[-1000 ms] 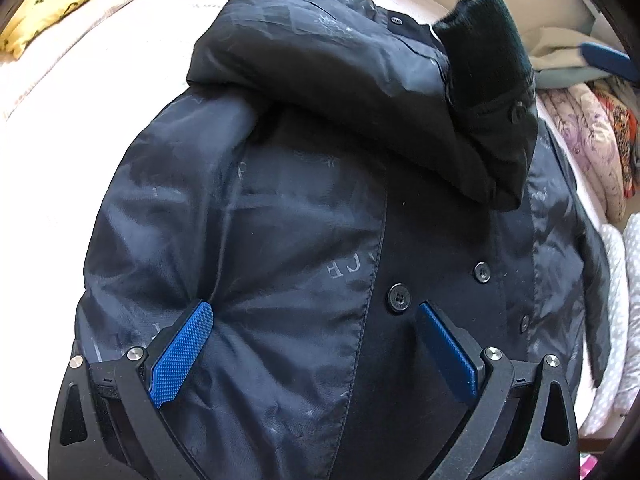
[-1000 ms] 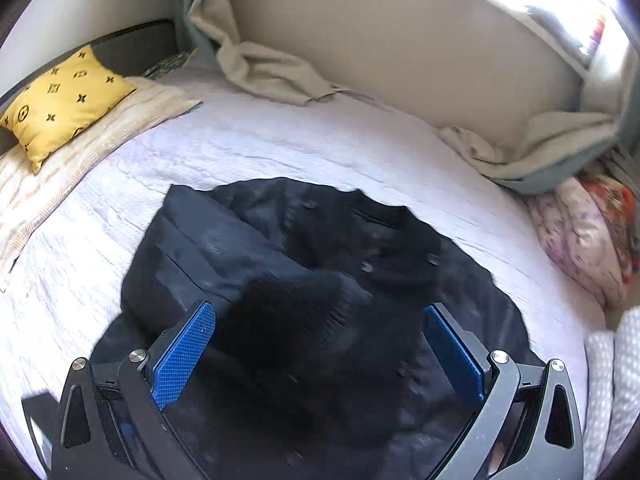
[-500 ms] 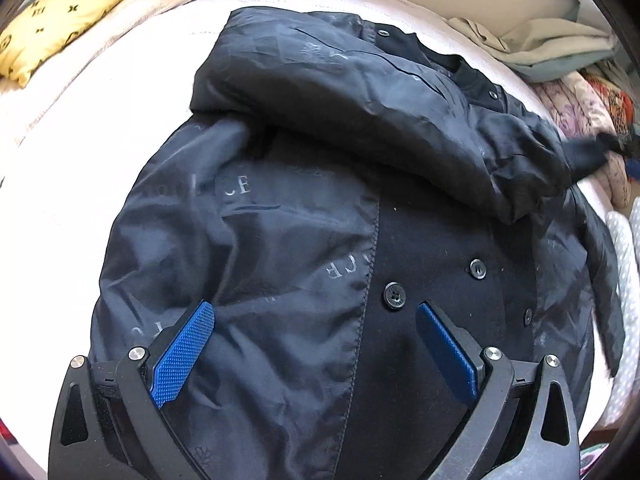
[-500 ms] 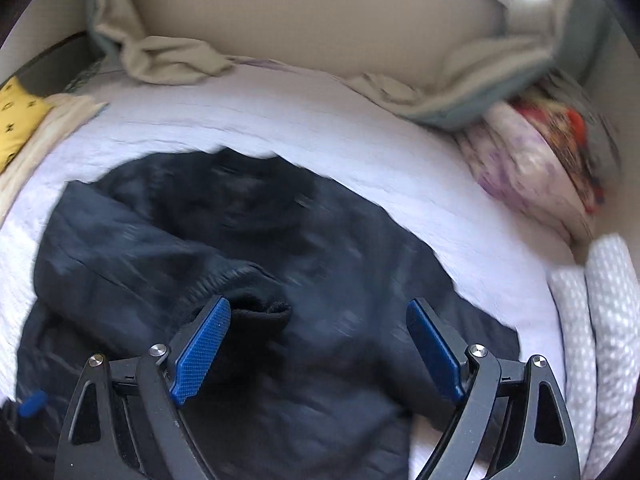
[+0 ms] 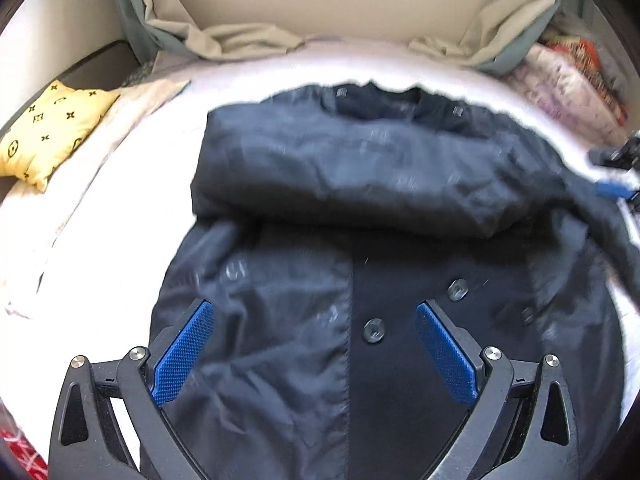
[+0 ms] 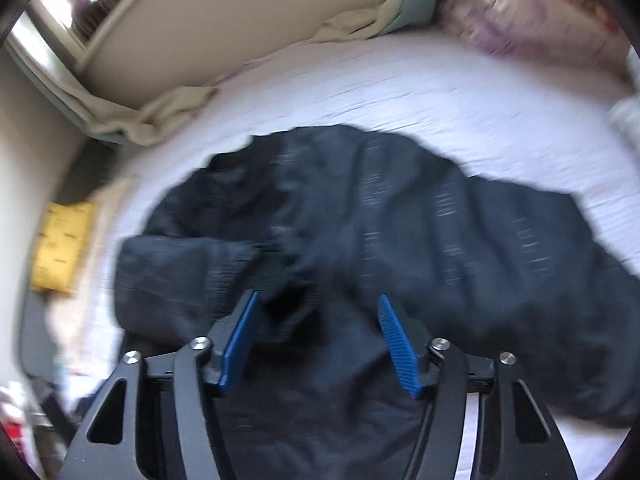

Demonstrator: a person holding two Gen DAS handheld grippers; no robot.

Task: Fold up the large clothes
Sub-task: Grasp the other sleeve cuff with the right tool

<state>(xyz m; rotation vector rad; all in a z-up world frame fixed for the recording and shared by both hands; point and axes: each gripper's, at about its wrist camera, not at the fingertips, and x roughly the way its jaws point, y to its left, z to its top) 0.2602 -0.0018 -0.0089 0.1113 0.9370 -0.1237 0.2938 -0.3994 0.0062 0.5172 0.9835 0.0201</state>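
The dark coat [image 5: 360, 280] is being shown spread on the bed [image 5: 120, 220], centre frame, one sleeve [image 5: 360, 184] already folded across. The left tool [image 5: 314, 354] is being held open, empty; the right tool [image 6: 318, 346], half-open, is being closed around the cuff [image 6: 288, 316]. Further folds are judged outstanding.

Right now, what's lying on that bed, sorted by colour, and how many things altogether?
Black: 1, the jacket
Yellow: 1, the patterned cushion
Beige-green: 1, the crumpled blanket along the wall
Pink floral: 1, the bedding bundle
Total: 4
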